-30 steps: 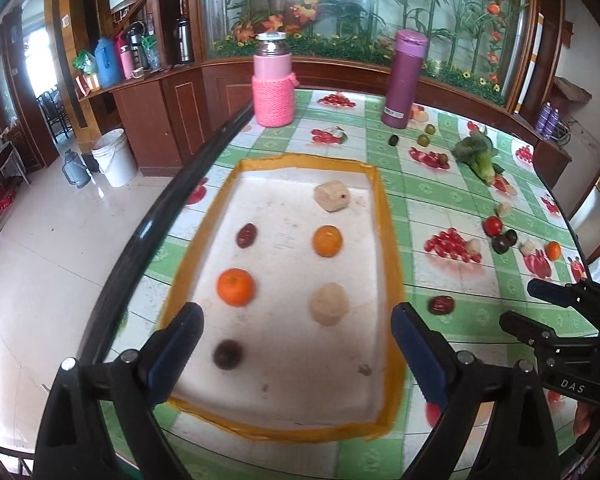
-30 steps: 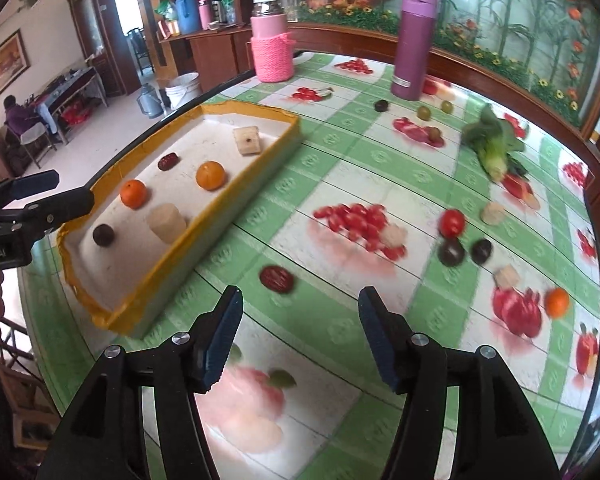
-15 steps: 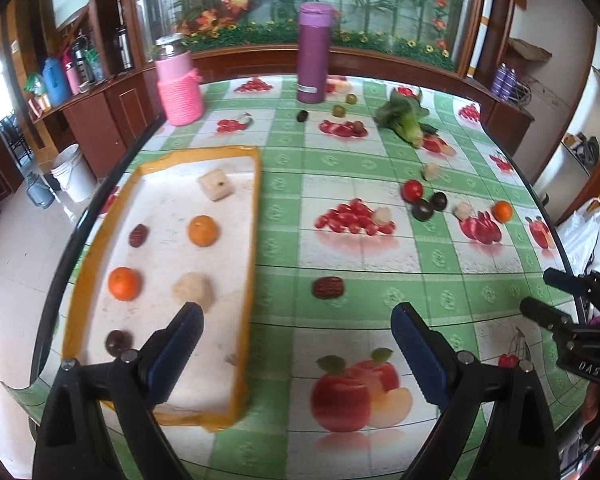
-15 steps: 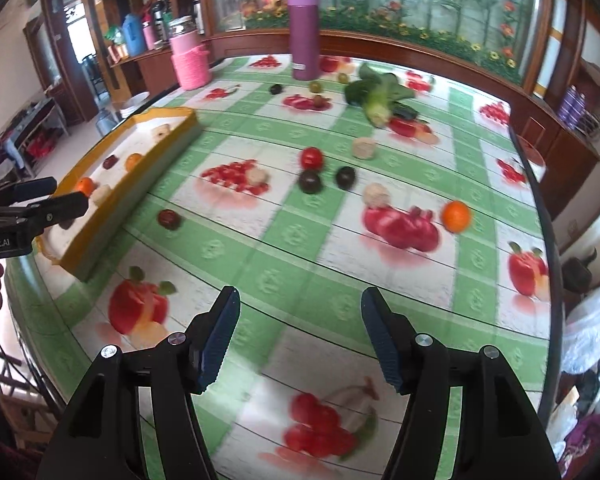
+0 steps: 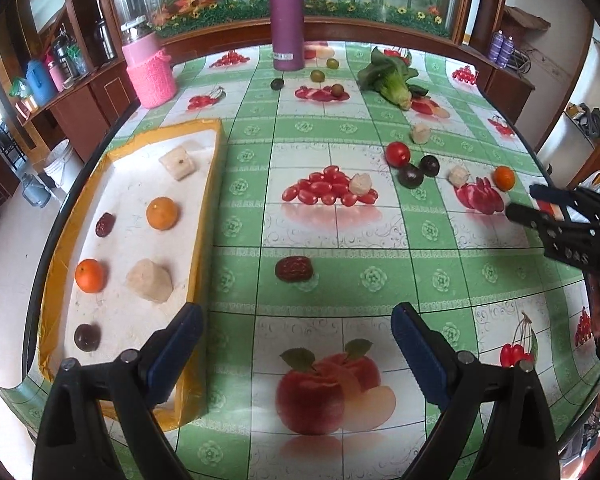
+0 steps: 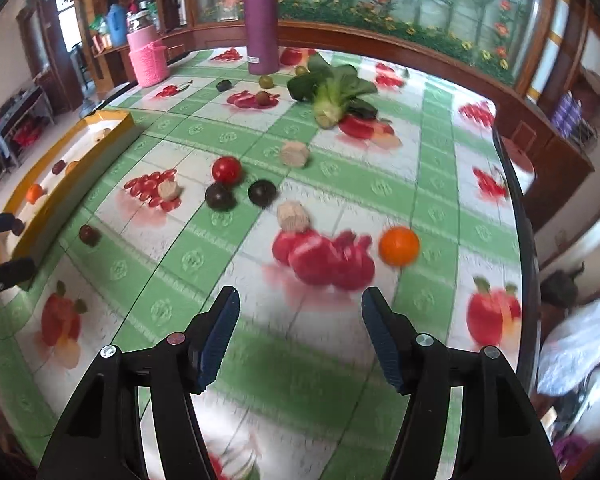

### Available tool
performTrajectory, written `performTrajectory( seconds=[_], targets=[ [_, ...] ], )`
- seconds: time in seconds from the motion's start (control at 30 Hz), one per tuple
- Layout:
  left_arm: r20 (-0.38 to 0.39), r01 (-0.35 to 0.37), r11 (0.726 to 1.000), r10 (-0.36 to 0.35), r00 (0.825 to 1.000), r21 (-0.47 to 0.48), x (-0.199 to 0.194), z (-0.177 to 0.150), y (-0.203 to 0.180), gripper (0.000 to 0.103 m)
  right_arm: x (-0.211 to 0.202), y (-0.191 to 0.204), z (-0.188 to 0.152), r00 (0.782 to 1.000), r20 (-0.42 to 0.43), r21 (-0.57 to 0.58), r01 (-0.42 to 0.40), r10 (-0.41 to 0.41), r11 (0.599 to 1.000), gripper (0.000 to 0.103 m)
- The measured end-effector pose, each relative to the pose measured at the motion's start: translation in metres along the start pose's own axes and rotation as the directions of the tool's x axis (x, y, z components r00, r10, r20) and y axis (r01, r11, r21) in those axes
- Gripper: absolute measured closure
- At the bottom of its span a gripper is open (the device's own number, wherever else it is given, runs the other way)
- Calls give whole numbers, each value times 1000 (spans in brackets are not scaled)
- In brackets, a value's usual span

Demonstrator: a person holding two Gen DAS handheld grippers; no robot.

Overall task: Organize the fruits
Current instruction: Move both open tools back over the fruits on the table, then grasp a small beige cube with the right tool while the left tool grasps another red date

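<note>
Two fisheye views, each looking forward and steeply down along a gripper over one worktop [image 5: 340, 232].
The left view hangs near the yellow tray [image 5: 204, 216] at the worktop's left edge; the right view looks toward its right edge. Both share the purple flask [image 6: 262, 24] at the far edge.

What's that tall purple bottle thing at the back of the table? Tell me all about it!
The purple bottle is a tall, straight tube, like a drinks flask, with a lighter lilac cap on top and a small white label low on its side. It looks smooth, though whether it is plastic or metal I cannot tell. It stands upright and closed at the far side of the table, on the green checked cloth. Nothing touches it; a pink knitted jar stands apart to its left, and small green fruits lie near its foot.
</note>
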State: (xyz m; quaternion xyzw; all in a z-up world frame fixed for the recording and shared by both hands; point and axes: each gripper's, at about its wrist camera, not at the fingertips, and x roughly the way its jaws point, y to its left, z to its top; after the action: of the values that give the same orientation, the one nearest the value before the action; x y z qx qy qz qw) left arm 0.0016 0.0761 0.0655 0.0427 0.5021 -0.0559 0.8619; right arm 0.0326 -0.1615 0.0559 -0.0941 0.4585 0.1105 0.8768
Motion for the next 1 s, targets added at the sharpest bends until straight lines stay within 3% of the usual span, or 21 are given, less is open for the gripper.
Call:
performTrajectory(
  seconds=[0.2, 0.3, 0.33, 0.4, 0.53, 0.73, 0.87, 1.0],
  targets=[
    [-38, -17, 999, 16, 999, -32, 12, 4, 4, 7, 50, -19, 30, 991, -19, 109, -132, 134, 985, 40],
    [-54, -13, 999, 11, 998, -47, 18, 6, 3, 7, 64, -15, 35, 992, -40, 66, -116, 119, 991, 41],
    [-57, -12, 999, 10, 998, -49, 20, 7, 2, 7, 66, -13, 35, 992, -39, 47, -119, 120, 992, 43],
    [-69, -5, 999, 2, 998, -49, 25, 9, -2, 7, 72, -11, 35, 990, -56, 25, -127, 128, 992, 59],
    [-103, 20, 998, -26, 994, -62, 37, 17, -5, 7, 77, -6, 36, 992, -56, -25, -117, 116, 993, 75],
    [-157, 43, 992, -61, 986, -116, 61, 28, 0, 7, 77, -12, 34, 990, -36, -20, -135, 134, 991, 77],
    [-193, 50, 988, -78, 978, -143, 77, 28, 4, 23, 77, -13, 34, 990, -33, -25, -141, 140, 990, 77],
    [-164, -6, 998, -4, 986, -57, 80, 24, -6, 40, 76, -15, 33, 990, -32, -25, -136, 135, 990, 77]
  ],
)
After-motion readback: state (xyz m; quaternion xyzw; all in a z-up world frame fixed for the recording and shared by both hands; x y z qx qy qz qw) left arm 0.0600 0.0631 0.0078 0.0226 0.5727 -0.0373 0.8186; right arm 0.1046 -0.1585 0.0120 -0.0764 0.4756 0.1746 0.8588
